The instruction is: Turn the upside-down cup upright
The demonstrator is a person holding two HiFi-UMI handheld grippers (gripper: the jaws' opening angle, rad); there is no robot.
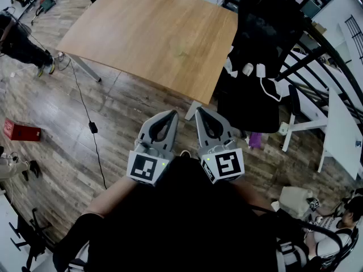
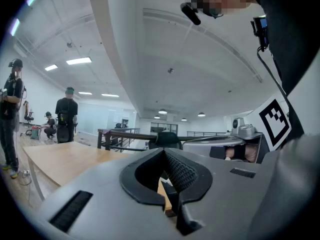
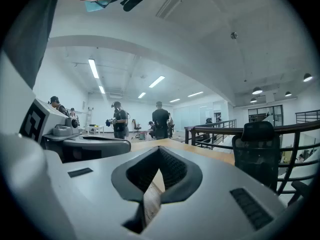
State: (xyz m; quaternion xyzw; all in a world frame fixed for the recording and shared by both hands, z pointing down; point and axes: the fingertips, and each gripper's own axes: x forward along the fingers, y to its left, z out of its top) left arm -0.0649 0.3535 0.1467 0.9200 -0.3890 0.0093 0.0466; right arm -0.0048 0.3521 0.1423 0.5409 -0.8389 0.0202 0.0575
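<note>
Nearest the camera, at the bottom centre of the head view, the person's black-clad torso (image 1: 181,225) filled the frame. Just above it I held the grey plastic left gripper (image 1: 171,114) and the matching grey right gripper (image 1: 200,111) side by side, near each other but not touching. Both claws were pinched fully together with nothing between them, and both pointed towards the table. Below them lay the dark wooden plank floor (image 1: 68,123). A thin black cable (image 1: 85,103) ran across it at the left, near a small red box (image 1: 21,131) at the left edge. Farther off, at upper centre, stood a light wooden table (image 1: 153,33), with a black office chair (image 1: 261,50) at its right. I could not find the upside-down cup in any view.
</note>
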